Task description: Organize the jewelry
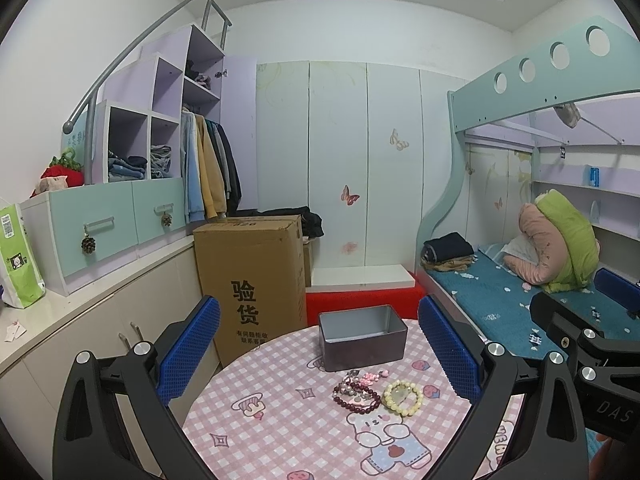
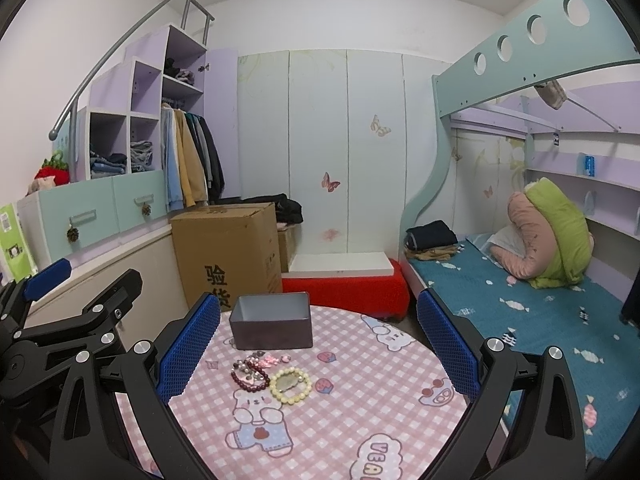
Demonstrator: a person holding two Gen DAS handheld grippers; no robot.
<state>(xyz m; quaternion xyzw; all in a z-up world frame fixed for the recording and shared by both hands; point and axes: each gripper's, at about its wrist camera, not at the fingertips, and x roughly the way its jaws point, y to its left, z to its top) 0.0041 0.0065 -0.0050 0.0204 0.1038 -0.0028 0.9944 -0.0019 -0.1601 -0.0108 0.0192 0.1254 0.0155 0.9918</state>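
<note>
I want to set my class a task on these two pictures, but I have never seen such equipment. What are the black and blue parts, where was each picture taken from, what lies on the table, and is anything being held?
A person holds a two-finger gripper in each hand; a camera on each looks forward along its blue-padded fingers. One picture comes from the left gripper, the other from the right gripper. Both are open and hold nothing. On the round table with a pink checked cloth stands an open, empty grey tin box. In front of it lie a dark red bead bracelet, a pale yellow bead bracelet and small pink trinkets.
</note>
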